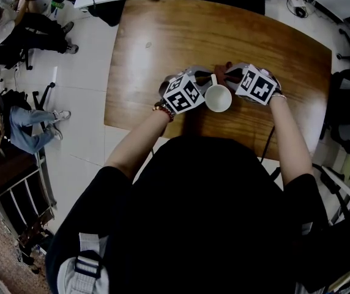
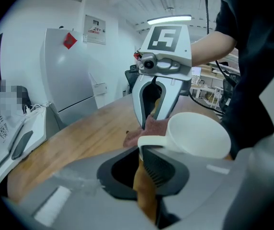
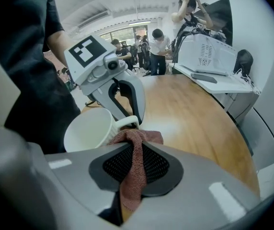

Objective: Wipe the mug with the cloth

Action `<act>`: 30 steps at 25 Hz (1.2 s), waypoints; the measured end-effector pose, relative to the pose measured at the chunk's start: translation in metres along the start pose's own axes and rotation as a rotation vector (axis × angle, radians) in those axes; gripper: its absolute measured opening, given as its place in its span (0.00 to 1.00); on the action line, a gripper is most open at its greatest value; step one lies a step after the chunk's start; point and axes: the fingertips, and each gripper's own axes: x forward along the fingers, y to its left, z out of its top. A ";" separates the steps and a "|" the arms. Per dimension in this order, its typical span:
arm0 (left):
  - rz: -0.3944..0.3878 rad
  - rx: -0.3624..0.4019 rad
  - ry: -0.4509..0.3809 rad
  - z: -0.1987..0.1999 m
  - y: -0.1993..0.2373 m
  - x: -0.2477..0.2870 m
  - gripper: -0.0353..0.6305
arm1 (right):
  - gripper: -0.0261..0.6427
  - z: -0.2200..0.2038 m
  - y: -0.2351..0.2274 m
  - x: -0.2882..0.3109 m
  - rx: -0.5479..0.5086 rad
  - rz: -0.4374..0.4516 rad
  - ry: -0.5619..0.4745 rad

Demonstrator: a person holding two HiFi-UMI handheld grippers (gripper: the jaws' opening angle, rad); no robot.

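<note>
A white mug (image 1: 218, 97) is held just above the wooden table (image 1: 163, 48), between my two grippers. My left gripper (image 2: 144, 150) is shut on the mug's handle (image 2: 151, 142), and the mug's open bowl (image 2: 199, 135) sits to the right of its jaws. My right gripper (image 3: 134, 143) is shut on a reddish-brown cloth (image 3: 133, 166), which hangs between its jaws and lies against the mug (image 3: 89, 128) by the handle. In the head view the left gripper (image 1: 202, 81) and right gripper (image 1: 231, 77) meet behind the mug, with the cloth (image 1: 223, 72) between them.
A white machine (image 3: 209, 54) stands at the far end of the table, which has bare wood to the right. People (image 3: 158, 47) stand and sit beyond the table. Chairs (image 1: 346, 84) stand at the right edge; the table's near edge is close to my body.
</note>
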 end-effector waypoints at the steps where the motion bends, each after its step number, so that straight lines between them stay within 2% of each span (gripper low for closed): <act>1: 0.001 -0.004 0.000 -0.001 0.000 0.000 0.09 | 0.11 0.000 0.001 0.004 0.004 -0.001 -0.002; 6: 0.002 -0.011 0.001 -0.001 0.000 0.002 0.09 | 0.11 -0.017 -0.005 0.019 0.029 -0.054 0.060; 13: 0.005 -0.025 0.004 -0.001 0.002 0.001 0.09 | 0.11 -0.021 -0.006 0.020 0.064 -0.139 0.026; 19: 0.012 -0.049 -0.007 -0.003 0.001 0.000 0.09 | 0.11 -0.019 0.003 -0.003 0.024 -0.176 0.020; 25: 0.022 -0.097 -0.023 -0.002 0.002 -0.001 0.09 | 0.11 -0.034 0.002 -0.038 0.069 -0.258 0.001; 28: 0.035 -0.100 -0.026 -0.001 0.003 -0.003 0.09 | 0.11 -0.050 0.012 -0.052 0.095 -0.280 0.027; 30: 0.041 -0.106 -0.026 -0.002 0.005 -0.003 0.09 | 0.11 -0.064 0.026 -0.052 0.093 -0.261 0.071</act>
